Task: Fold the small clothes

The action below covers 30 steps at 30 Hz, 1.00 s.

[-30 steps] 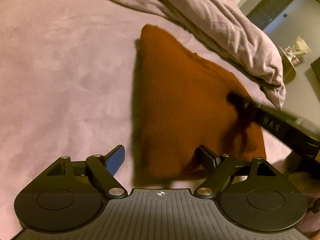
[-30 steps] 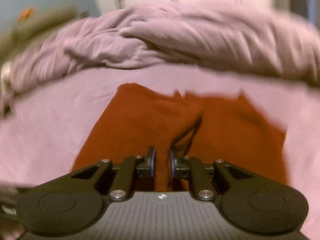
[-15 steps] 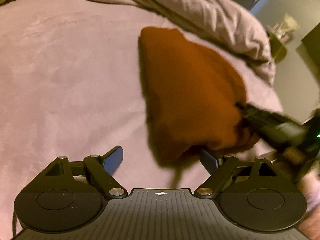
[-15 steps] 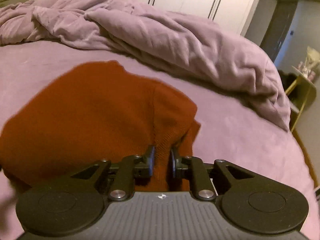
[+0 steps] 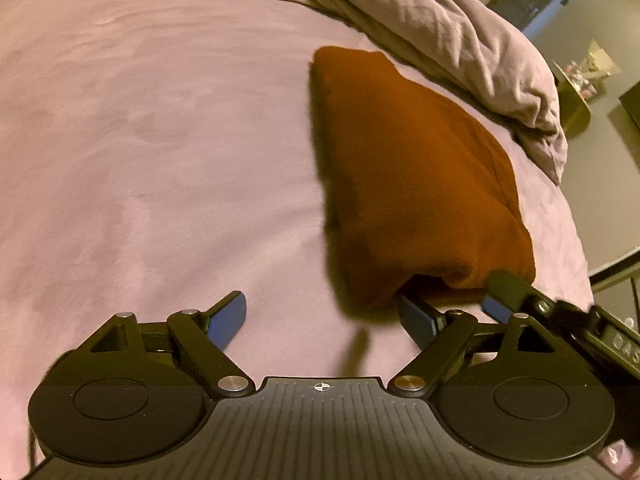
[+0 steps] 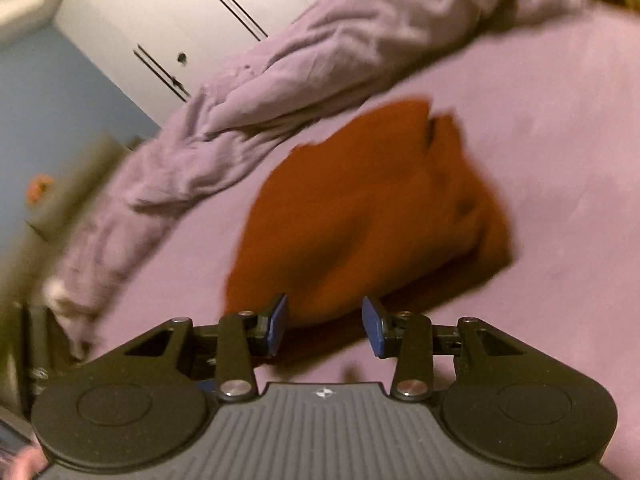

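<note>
Left tool (image 5: 320, 316) angled steeply down over the bed (image 5: 160, 160), jaws spread wide, nothing between them; its right-side pad sits just at the near edge of the rust-orange garment (image 5: 408, 168), contact unclear. Garment lies folded in a thick wedge on the lilac sheet, right of centre in the left wrist view, near the rumpled duvet (image 5: 460, 40) that runs along the far side. Right tool (image 6: 325, 326) comes in from the garment's near right corner; in the left wrist view its black finger with a blue pad (image 5: 494, 308) shows right at the hem. Right wrist view is rolled hard, the bed runs diagonally across it, and the frame is blurred. Its jaws have just been opening: both blue pads now stand clear of the cloth, the garment's near edge (image 6: 360, 216) lies just ahead of and partly between them, not pinched. Garment is resting on the bed on its own, layers slightly splayed at the far end. Wardrobe doors (image 6: 180, 20) behind the duvet.
</note>
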Each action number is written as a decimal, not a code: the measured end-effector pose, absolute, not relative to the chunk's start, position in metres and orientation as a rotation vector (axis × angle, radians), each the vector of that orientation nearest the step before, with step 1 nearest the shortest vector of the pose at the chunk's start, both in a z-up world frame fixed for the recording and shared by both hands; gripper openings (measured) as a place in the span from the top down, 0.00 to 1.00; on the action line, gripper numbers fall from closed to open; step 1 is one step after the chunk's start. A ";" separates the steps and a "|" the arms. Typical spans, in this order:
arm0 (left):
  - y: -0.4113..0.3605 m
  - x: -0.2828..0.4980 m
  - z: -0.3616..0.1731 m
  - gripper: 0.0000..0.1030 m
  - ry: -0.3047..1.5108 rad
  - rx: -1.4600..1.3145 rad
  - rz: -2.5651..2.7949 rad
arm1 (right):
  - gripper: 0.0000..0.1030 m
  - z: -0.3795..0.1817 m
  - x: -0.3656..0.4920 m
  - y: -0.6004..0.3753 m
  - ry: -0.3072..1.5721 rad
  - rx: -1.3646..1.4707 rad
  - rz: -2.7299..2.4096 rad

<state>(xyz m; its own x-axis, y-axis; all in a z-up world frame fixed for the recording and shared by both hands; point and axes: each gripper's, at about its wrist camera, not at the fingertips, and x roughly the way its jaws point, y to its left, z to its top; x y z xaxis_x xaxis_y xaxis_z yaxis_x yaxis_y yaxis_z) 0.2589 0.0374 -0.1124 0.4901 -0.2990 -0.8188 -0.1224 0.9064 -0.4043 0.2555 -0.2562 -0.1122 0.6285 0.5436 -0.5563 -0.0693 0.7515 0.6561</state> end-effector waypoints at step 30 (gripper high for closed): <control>0.049 0.338 -0.117 0.10 0.969 -0.590 -0.248 | 0.44 -0.093 0.285 -0.311 0.742 0.446 0.374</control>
